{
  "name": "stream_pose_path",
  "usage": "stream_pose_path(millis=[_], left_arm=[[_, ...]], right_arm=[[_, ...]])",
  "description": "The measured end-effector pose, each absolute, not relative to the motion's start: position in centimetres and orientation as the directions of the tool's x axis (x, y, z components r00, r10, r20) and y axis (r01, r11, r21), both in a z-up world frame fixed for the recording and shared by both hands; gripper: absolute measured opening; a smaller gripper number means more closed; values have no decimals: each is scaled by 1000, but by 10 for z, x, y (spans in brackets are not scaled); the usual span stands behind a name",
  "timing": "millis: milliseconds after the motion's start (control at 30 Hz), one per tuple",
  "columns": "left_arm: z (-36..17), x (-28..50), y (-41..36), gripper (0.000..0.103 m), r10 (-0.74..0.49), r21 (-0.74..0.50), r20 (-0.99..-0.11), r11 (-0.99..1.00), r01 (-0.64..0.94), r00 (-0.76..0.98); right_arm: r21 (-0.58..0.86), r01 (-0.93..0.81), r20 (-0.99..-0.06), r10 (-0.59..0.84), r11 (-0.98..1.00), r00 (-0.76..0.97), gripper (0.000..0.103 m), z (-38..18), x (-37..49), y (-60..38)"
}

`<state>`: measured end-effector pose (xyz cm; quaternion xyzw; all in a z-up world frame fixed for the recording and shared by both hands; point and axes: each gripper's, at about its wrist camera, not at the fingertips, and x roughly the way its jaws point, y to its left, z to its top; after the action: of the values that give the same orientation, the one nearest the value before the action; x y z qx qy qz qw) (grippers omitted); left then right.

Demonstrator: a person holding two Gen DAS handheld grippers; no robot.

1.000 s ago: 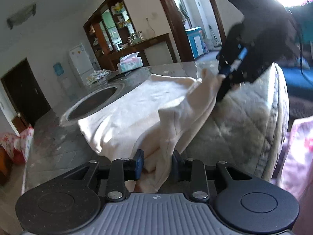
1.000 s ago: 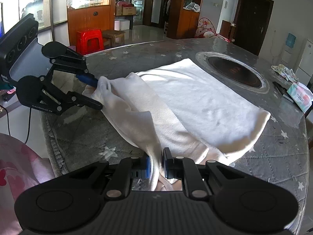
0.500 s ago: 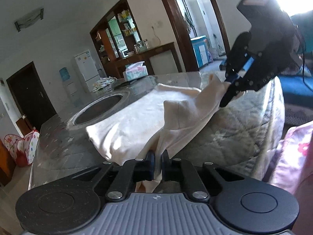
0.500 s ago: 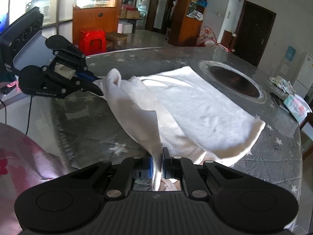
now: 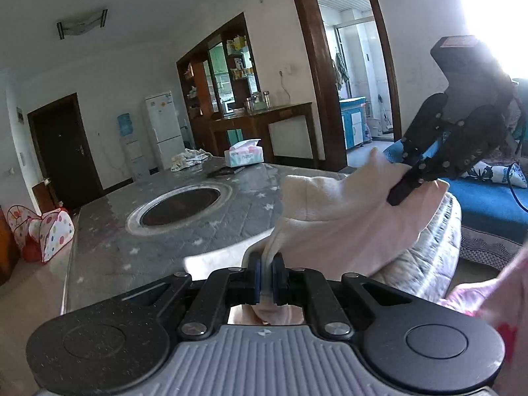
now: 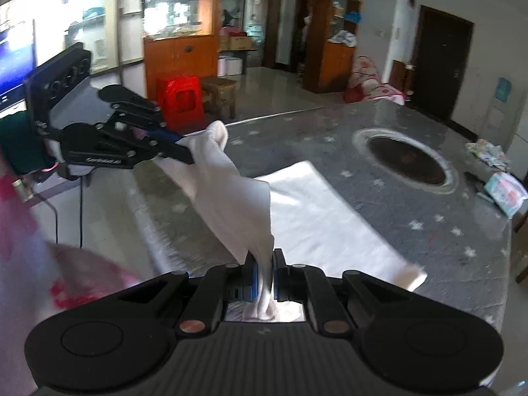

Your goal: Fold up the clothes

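Pinching the white garment [image 6: 237,204] with my left gripper [image 5: 266,275] and right gripper [image 6: 264,274], I hold its near edge taut above the table [image 6: 445,231], ready to fold it over the half lying flat.

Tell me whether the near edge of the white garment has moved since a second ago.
Yes. The white garment edge has risen off the table, held between both grippers.

Cloth [image 6: 231,191] edge lifted higher off table [image 6: 429,231]; left gripper [image 5: 266,275] closed tighter.
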<state>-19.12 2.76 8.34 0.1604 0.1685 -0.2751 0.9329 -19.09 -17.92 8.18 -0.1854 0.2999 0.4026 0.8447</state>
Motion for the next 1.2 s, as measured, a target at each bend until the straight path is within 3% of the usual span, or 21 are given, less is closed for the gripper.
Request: stream_pose_path(millis=[233,500,667,933,1067,1200], left_arm=[[82,-108,12,7,-446,226,-463,776,589,766],[44,-24,-10,10,-375,212,-552,801,560,745],[29,-1,-14,21,-310,227,-561,834,503,767],[32,9,11,22,-153,227,-527,923,311,836],[47,-16,15,22,-181,184,-498,934,307,848],[52,-50,-1,23,-296,149,-490,899,413,820]], right_arm=[[-39,-736,-658,537,676,528,7,76,-120,-187],[3,-629,-691,457,777,561,8,29,-49,-187],[62,-524,-686,418,850,595,17,-3,-26,-196],[103,-415,-642,379,904,666,34,-12,-22,-208],[82,-376,-595,348,923,724,37,4,-26,-209],[81,-450,-583,408,890,703,36,15,-33,-189]])
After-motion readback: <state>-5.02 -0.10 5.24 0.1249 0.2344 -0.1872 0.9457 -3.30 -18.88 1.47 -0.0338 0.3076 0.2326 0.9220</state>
